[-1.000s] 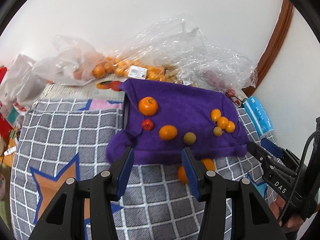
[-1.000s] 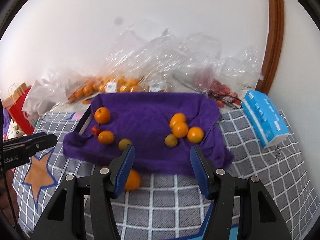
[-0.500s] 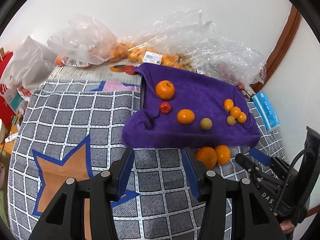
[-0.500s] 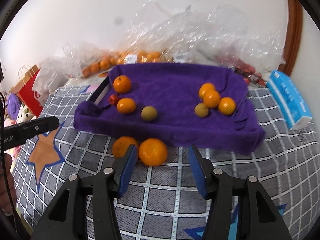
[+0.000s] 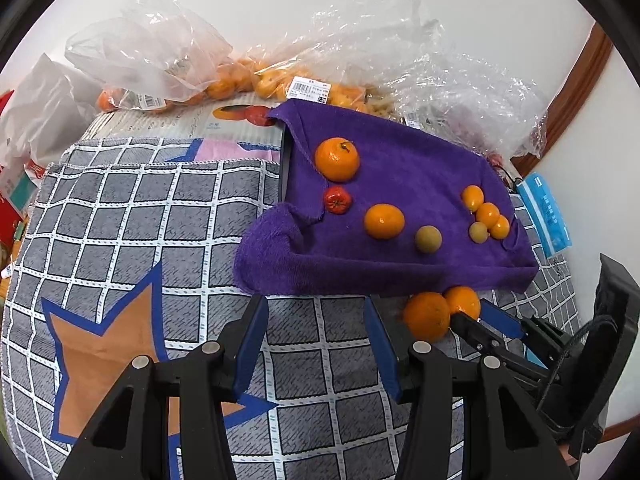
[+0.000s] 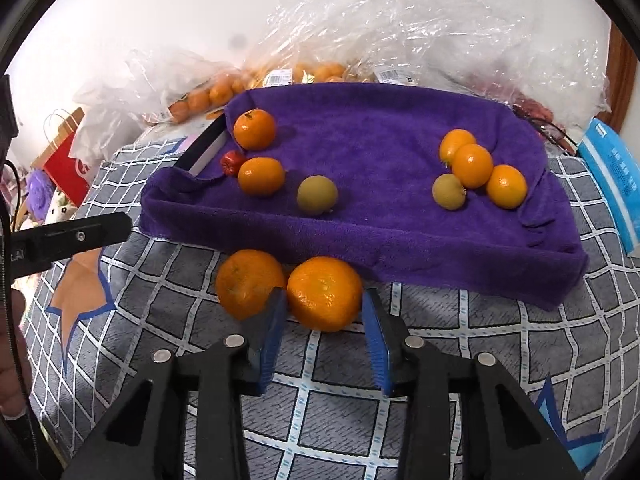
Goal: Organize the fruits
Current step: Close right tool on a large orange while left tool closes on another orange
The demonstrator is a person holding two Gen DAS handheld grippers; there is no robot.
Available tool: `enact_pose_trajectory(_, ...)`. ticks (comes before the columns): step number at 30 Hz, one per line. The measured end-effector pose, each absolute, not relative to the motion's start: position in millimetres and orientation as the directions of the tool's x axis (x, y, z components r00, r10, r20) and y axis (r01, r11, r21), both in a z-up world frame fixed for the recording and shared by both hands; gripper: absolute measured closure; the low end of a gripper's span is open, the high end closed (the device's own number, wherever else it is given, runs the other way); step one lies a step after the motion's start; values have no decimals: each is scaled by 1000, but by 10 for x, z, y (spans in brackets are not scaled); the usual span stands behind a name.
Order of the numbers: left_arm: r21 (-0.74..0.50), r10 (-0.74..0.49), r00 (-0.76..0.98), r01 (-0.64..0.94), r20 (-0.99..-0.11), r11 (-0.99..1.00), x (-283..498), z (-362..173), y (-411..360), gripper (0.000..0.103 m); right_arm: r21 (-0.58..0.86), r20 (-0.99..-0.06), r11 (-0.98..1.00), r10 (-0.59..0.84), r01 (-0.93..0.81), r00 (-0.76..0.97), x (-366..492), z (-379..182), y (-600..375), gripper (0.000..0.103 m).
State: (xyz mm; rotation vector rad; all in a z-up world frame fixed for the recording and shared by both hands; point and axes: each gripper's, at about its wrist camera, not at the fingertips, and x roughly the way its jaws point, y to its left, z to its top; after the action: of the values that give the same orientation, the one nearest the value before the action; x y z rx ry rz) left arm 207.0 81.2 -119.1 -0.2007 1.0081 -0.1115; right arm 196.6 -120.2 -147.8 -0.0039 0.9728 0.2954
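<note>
A purple towel [image 6: 380, 140] laid over a tray holds a big mandarin [image 6: 255, 129], a small red fruit [image 6: 233, 162], an orange [image 6: 261, 176], a greenish fruit [image 6: 317, 195] and a cluster of small oranges [image 6: 472, 166]. Two mandarins lie on the checked cloth in front of it. My right gripper [image 6: 324, 312] has the right-hand mandarin [image 6: 324, 294] between its blue pads, jaws closing, not clearly pressing. The other mandarin [image 6: 250, 284] sits just left of its left finger. My left gripper [image 5: 316, 320] is open and holds nothing above the cloth, left of the right gripper [image 5: 484, 320].
Clear plastic bags of oranges [image 5: 240, 76] pile up against the wall behind the towel. A blue tissue pack [image 6: 612, 172] lies to the right. A red paper bag [image 6: 66, 164] stands at the left. The checked cloth [image 5: 140, 216] with a star pattern covers the table.
Both grippers have come down toward the table. The right gripper's jaws have narrowed and now flank the right-hand mandarin, which lay ahead of them before.
</note>
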Motion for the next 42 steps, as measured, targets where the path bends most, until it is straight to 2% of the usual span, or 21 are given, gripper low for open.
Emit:
enact_pose_trajectory(11,-211,-210,511,56,-833,976,2106,-1224,504,56,109,-828,970,209,-216,521,1789,-1450,-1582,65)
enact_pose_trajectory(17,-209,-207,502,54,-840,976,2142,-1249,483,56,80,-822,970,193,-228,535,1851,-1509,-1499,59)
enact_pose_trajectory(23,-214,-222,495,72,-840,974,2148,-1270,428,56,96,-813,972,201,-215,546,1854,-1511,-1562,62)
enact_pose_trajectory(35,-225,-275,433,163,-858,961,2217,-1450,-76,56,66,-800,993,109,-95,589,1676,-1363,-2101,62)
enact_pose_trajectory(42,-171,-225,421,161,-879,972,2265,-1570,-234,57,70,-803,996,89,-54,589,1663,-1372,-2250,62)
